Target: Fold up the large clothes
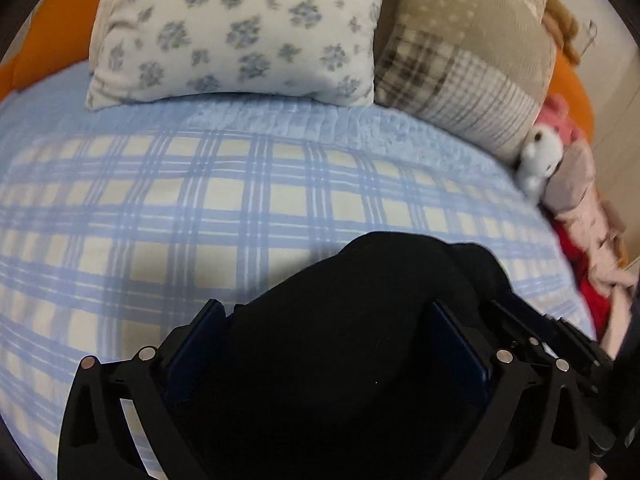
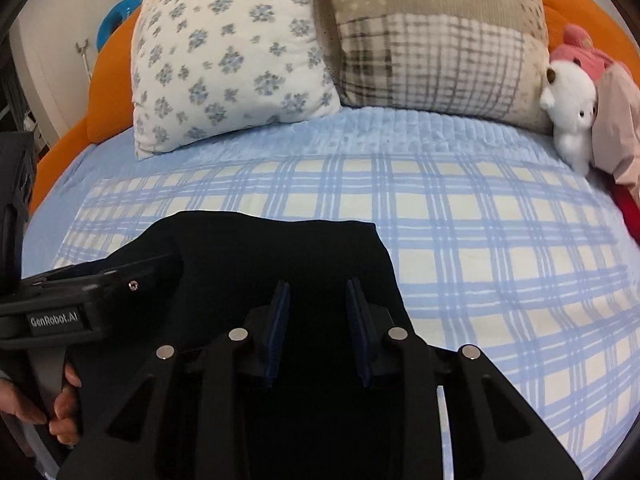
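A black garment (image 2: 280, 252) lies on the near part of the bed, on a blue-and-cream plaid blanket (image 2: 500, 240). In the right wrist view its far edge is straight and its right corner looks rounded, so I judge it is already folded at least once, but the cloth is so dark that I cannot read the layers.

The right gripper (image 2: 319, 328) hangs over the garment with its two fingers spread apart; nothing sits between the blue pads (image 2: 280, 320), only the black cloth below. The left gripper (image 1: 328, 344) is also wide open, and black fabric bulges up between and beyond its fingers. Whether its pads touch the cloth, I cannot tell. In the right wrist view this left gripper enters from the left side, just beside the garment's left edge, with the person's hand (image 2: 60, 412) on its handle.

The step in hand seems to be the moment between two folds: both grippers are free and placed over the cloth. The next move calls for each gripper to close on an edge or corner, at matching places, and to lift together so the fold stays even.

A floral pillow (image 2: 228, 52), a patchwork pillow (image 2: 432, 40) and a white plush toy (image 2: 568, 96) stay at the head of the bed, well apart from the garment.
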The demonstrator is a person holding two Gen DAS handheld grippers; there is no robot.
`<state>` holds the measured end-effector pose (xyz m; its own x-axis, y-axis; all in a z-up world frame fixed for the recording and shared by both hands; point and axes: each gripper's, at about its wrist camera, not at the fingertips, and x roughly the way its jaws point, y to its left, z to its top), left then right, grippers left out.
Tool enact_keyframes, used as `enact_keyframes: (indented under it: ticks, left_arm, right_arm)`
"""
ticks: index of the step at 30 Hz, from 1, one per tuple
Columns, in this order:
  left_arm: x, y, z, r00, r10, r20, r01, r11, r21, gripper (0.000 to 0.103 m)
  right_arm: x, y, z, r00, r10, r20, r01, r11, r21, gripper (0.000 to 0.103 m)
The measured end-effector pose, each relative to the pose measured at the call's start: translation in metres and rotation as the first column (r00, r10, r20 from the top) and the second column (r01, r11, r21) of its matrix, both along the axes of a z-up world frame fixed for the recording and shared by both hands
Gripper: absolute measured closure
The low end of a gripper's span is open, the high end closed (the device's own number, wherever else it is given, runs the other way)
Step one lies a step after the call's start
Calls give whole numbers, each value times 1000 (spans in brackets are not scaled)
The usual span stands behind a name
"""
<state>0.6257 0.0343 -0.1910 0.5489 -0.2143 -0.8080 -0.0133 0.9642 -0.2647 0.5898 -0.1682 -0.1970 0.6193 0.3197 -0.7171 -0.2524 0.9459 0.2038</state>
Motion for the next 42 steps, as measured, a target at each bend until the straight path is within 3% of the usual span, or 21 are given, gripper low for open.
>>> enact_keyframes:
  ticks: [1,2,3,5,8,10,11,13,17,18,23,28,29,31,32,33,34,35,37,38,42]
  left_arm:
    - [-6,2,5,1000,-2,20,3,1000,-15,2]
    - [-16,5,18,999,-7,41,9,999,-41,2]
    - [-29,12,32,998,-12,64,17,997,-78,2]
    - [-55,25,57,997,-28,77,40,986,-161,2]
    - [-95,47,75,997,-68,42,77,958,-277,2]
    - [-117,57,65,997,-75,-15,66,947,-315,2]
    - [-127,61,53,995,-82,-57,58,937,-344,2]
    - [-140,64,20,984,-99,-146,31,911,-411,2]
    - [-143,66,-37,964,-86,-252,-63,845,-531,2]
    - [-140,64,-47,963,-77,-259,-80,835,-545,2]
    - [-116,57,-46,978,-68,-197,-53,834,-549,2]
    - [-81,37,-36,977,-101,-188,-5,870,-493,2]
    - [-75,31,-33,973,-108,-203,0,882,-471,2]
    - [-66,23,-30,965,-111,-238,-2,904,-429,2]
    - [-64,20,-29,964,-116,-240,-1,898,-441,3]
    - [-63,19,-28,964,-115,-241,-5,895,-446,14]
    - [-63,20,-28,961,-101,-256,-24,895,-445,29]
    - [-64,24,-29,960,-84,-266,-52,884,-465,36]
    - [-67,36,-29,956,-55,-287,-113,836,-537,59]
    - [-74,41,-21,962,-49,-270,-114,823,-557,60]
    - [-107,63,43,986,-59,-156,-34,844,-535,62]
  right_arm:
    - [-2,-2,6,1000,12,2,-12,1000,8,71]
    - [-7,-8,15,999,32,-2,-31,999,39,57]
    - [-12,-22,27,998,54,-15,-52,992,118,30]
    - [-24,-51,48,997,66,-35,-57,974,221,9]
    - [-54,-100,64,991,111,-73,-77,926,369,5]
    - [-68,-133,50,971,139,-195,-25,870,492,4]
    - [-72,-148,32,941,167,-293,28,827,561,4]
    - [-76,-160,4,892,189,-411,113,787,606,4]
    - [-77,-155,-35,839,215,-499,174,764,621,5]
    - [-72,-146,-43,823,233,-518,175,764,621,5]
    - [-52,-119,-40,823,236,-516,150,786,599,4]
    - [-31,-81,-35,807,226,-546,103,856,507,4]
    - [-30,-75,-34,806,228,-547,95,862,498,4]
    - [-25,-55,-29,794,269,-545,59,858,510,21]
    - [-26,-50,-29,789,281,-546,53,855,516,49]
    - [-26,-44,-29,791,289,-539,60,840,539,67]
    - [-27,-39,-27,799,280,-532,67,838,542,71]
    - [-28,-36,-25,809,272,-521,59,844,533,75]
    - [-32,-33,-20,820,268,-506,82,819,567,79]
    - [-34,-32,-16,827,269,-493,89,804,588,79]
    - [-56,9,44,863,353,-362,-52,774,631,80]
